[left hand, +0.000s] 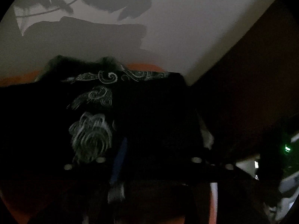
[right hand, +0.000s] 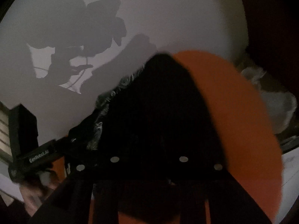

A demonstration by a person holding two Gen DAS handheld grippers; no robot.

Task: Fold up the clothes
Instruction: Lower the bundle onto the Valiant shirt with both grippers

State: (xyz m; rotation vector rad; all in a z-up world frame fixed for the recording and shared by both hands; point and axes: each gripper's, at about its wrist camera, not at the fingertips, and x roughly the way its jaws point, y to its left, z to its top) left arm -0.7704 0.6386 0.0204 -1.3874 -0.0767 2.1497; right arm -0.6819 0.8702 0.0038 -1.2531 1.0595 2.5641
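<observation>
A black garment with a white swirling print hangs in front of the left wrist camera and hides my left gripper's fingers. Its top edge stands against a pale wall. In the right wrist view the same black garment fills the middle and covers my right gripper's fingers, with the printed edge along its left side. My left gripper shows at the lower left of the right wrist view, at the garment's edge. Both grippers seem to hold the cloth lifted, but the jaws are hidden.
An orange surface lies behind the garment on the right. A pale wall carries shadows of the hands and grippers. Light crumpled cloth sits at the far right. A green light glows at the right edge.
</observation>
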